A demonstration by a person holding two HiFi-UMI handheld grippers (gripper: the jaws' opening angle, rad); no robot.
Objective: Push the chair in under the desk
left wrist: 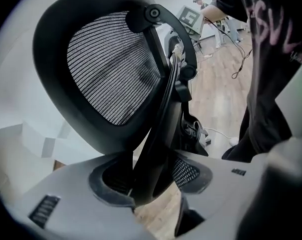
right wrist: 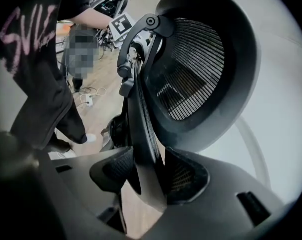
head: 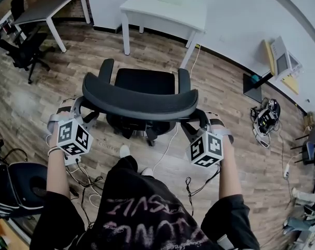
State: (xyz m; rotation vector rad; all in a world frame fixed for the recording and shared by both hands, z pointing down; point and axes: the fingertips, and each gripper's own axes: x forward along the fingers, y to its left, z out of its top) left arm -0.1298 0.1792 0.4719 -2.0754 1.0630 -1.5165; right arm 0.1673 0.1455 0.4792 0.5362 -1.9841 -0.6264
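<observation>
Left gripper (left wrist: pixel 148 181), right gripper (right wrist: pixel 143 176), downtilted, gripping chair (head: pixel 141 100)

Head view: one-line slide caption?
Left gripper and right gripper grip the chair backrest by its ends, white desk ahead.

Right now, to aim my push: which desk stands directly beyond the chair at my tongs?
The white rectangular desk straight ahead of the black mesh chair; the grey-topped desk stands far left.

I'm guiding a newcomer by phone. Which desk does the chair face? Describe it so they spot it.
Look along the white wall beyond the wood floor. Directly ahead of the black mesh chair stands the desk. Unlike the grey-topped desk left of it, it is entirely white.
</observation>
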